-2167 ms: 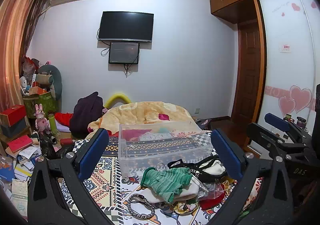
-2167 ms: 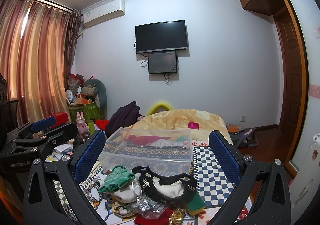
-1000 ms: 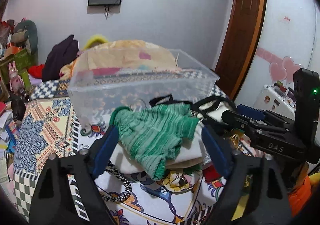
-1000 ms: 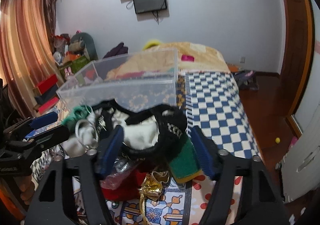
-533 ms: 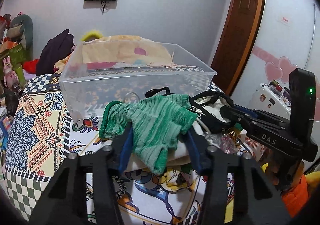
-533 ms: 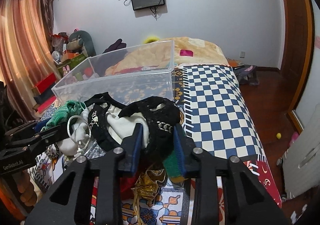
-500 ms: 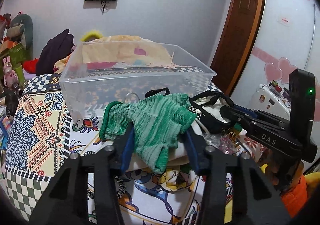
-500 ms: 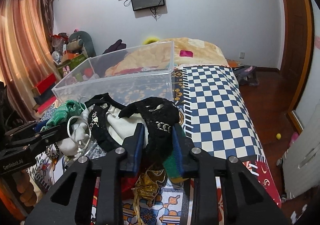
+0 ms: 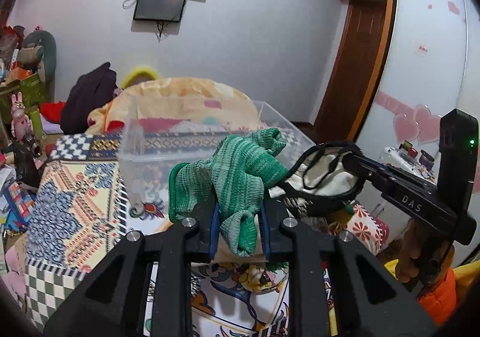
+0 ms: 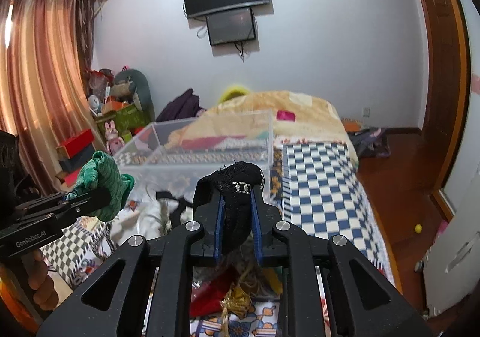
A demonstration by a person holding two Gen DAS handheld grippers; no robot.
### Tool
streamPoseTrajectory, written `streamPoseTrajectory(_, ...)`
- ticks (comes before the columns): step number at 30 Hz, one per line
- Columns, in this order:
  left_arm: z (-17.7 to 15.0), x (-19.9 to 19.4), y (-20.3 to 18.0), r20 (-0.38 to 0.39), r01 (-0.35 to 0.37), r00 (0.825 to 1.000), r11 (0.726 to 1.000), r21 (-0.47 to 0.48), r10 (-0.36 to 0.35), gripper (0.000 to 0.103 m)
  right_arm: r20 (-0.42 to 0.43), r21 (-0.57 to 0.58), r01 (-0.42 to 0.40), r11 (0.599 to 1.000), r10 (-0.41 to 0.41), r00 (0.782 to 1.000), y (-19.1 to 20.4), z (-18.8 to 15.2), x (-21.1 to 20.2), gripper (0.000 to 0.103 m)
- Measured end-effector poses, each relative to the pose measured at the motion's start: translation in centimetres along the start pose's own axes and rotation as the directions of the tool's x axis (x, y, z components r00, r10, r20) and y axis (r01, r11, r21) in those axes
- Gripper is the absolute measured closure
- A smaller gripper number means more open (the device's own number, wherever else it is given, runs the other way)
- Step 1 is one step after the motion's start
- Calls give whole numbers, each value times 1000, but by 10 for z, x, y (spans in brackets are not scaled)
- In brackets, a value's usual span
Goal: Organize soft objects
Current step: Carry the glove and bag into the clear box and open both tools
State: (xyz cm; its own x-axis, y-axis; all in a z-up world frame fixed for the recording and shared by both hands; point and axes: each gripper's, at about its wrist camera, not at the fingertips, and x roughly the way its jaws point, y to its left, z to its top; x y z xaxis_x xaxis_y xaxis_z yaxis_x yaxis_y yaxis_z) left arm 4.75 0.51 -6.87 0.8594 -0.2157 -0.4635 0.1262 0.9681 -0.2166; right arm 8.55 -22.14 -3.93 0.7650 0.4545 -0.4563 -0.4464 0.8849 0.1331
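Observation:
My left gripper [image 9: 237, 214] is shut on a green knitted cloth [image 9: 237, 169] and holds it lifted in front of the clear plastic box [image 9: 141, 139]. It also shows in the right wrist view [image 10: 102, 184]. My right gripper [image 10: 237, 208] is shut on a black lace garment [image 10: 238, 187]. In the left wrist view this black and cream garment [image 9: 324, 175] hangs from the right gripper, above the bed. The clear box [image 10: 210, 139] stands just behind both grippers.
A pile of loose items lies under the grippers: red and gold pieces [image 10: 228, 298] and a patterned cloth [image 9: 249, 274]. The patterned bedspread [image 9: 66, 205] and a yellow quilt [image 9: 186, 97] lie beyond. Clutter [image 10: 120, 115] stands at the left wall. A wardrobe [image 9: 420, 67] is at the right.
Both grippers have closed fully on their cloths and lifted them off the pile, toward the clear box.

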Motion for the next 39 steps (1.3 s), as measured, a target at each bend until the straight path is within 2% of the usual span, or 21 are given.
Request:
streamPoseTrajectory(8,23,-19,-4,76,-61,995,997,47,58,82,89,-47,-1,999,5,996,10,30,-6,90)
streamPoseTrajectory(16,56,-20,-2,122,-105,988,990,98,93,82,183,-71,7,997,6,983,22,55,-4,90)
streamPoseTrajectory(23,73,7,5,87,-112,991,985,129,101,82,220,-79,32,996,-14,975,30,65,16,90)
streamPoseTrajectory(30,77,53,19,-17,-132,991,984,123,135,82,185,-92,45,995,-28,982,31,63,43,90)
streamPoseTrajectory(39,63,96,19,-116,-167,974,964,206,193,82,24,-130,31,991,-28,999,24,43,80,90)
